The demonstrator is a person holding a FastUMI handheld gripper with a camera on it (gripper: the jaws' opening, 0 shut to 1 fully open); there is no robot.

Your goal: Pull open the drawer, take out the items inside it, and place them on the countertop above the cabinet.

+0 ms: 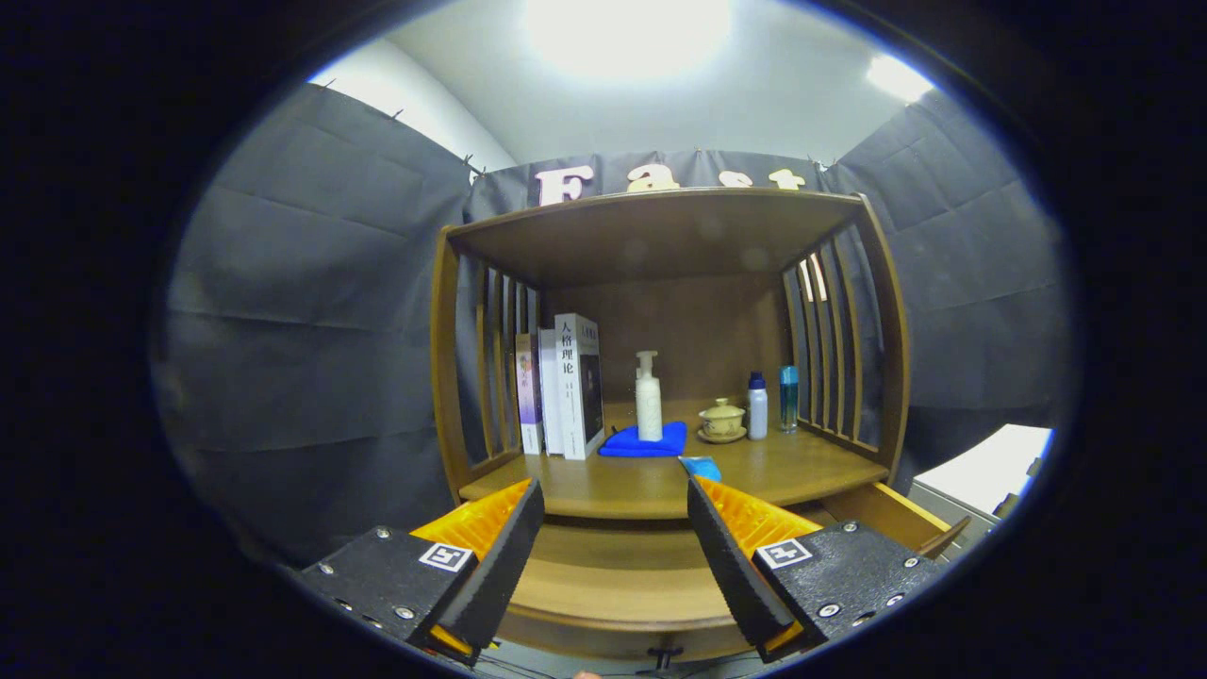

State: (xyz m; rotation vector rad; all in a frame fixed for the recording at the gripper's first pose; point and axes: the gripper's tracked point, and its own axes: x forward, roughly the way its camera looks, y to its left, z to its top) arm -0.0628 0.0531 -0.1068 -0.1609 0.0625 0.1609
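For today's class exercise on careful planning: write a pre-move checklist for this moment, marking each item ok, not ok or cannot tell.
1. Gripper fingers apart, nothing between them: ok.
2. Wooden drawer pulled out at the cabinet's right: ok.
3. Items left inside the drawer: cannot tell, its inside is hidden.
4. Bare space on the wooden countertop beyond the right finger: ok.
5. Small blue object lies on the countertop just beyond the right finger: ok.
6. White pump bottle upright on the blue cloth: ok.

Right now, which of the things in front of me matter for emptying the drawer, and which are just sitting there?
For the job: drawer, pulled open; countertop; gripper, jaws open and holding nothing.

Just sitting there: books, pump bottle, blue cloth, lidded cup, two small bottles.
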